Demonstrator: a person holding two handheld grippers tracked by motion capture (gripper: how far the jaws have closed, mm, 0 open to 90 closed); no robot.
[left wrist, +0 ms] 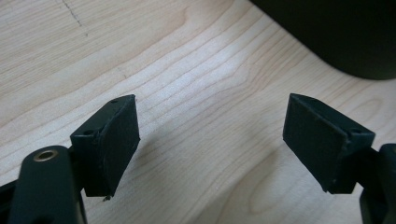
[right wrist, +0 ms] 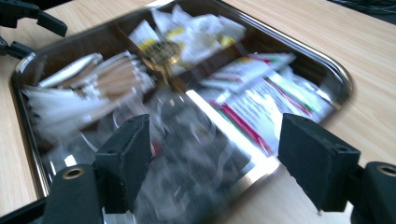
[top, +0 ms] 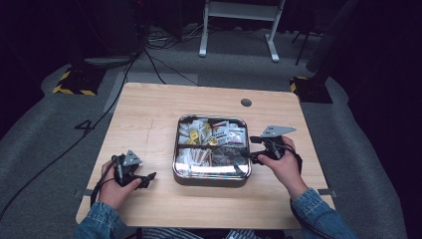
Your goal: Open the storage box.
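Your tray [top: 212, 175], a shiny metal box with a brass knob [top: 212, 141] at its centre, sits mid-table [top: 149, 109]. Its compartments hold white sachets [top: 199, 130], red-and-green packets [right wrist: 261, 98] and tan sticks [top: 196, 156]. Your right gripper [right wrist: 212, 156] hangs over the tray's near-right edge, jaws wide apart, holding nothing. Your left gripper [left wrist: 210, 140] rests well left of it, also wide open and empty.
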